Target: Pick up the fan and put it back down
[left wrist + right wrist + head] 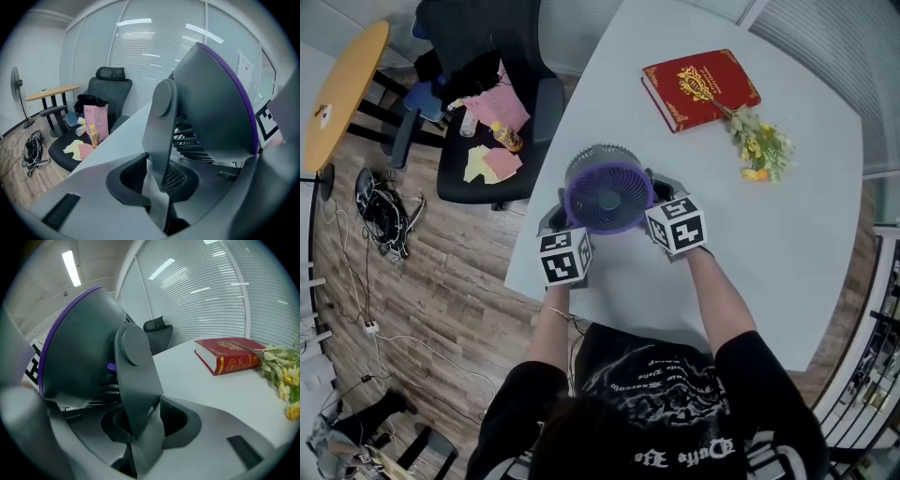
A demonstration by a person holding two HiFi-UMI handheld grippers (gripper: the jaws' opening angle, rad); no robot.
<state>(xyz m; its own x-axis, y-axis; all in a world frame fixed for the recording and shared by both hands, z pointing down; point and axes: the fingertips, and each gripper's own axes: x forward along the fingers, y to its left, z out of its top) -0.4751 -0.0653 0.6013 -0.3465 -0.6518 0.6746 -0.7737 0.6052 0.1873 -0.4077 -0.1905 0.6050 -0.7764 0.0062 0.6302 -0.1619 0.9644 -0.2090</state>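
A grey fan (607, 192) with a purple ring faces up at me over the white table (787, 244). I hold it from both sides. My left gripper (555, 217) is shut on the fan's left support arm (161, 131), which stands between its pads (180, 180). My right gripper (661, 192) is shut on the right support arm (136, 380) in the same way. The fan's grey housing (211, 103) fills much of the left gripper view, and the housing (79, 348) fills much of the right one too. Whether the base touches the table I cannot tell.
A red book (700, 87) and a sprig of yellow flowers (759, 142) lie at the far side of the table. Left of the table's edge stands a black office chair (487, 103) with bags and bottles on it. A round wooden table (342, 89) and cables (384, 206) lie beyond it.
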